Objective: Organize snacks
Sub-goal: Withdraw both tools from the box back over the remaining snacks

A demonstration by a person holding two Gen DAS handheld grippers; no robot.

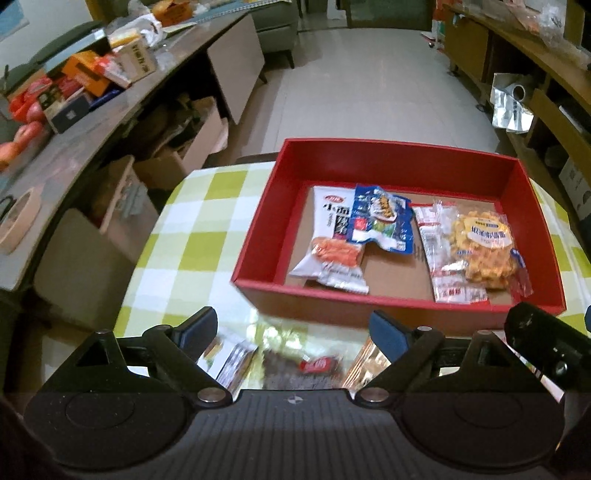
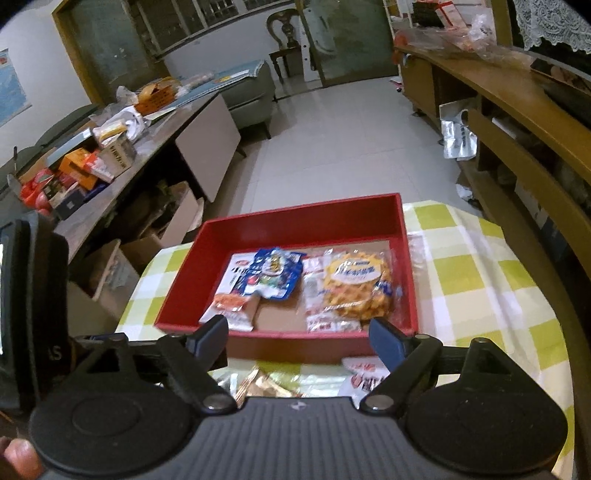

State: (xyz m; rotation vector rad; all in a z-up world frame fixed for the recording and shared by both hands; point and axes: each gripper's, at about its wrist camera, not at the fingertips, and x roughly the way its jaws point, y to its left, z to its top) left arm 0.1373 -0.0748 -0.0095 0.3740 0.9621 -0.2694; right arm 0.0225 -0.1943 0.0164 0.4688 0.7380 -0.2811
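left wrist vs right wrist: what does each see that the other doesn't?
Left wrist only: a dark packet with a red label lying between its open fingers, and apples on the side table.
Right wrist only: a chair at the far wall and a fingertip in the bottom left corner.
Both: the red box on the checked cloth, holding four snack packs, including the yellow waffle pack.

Glossy plastic snack packs point(image 1: 484, 251), matt cardboard box point(image 1: 255, 266)

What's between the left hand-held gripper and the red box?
In the left wrist view, blurred loose snack packets on the checked cloth lie between the left hand-held gripper and red box.
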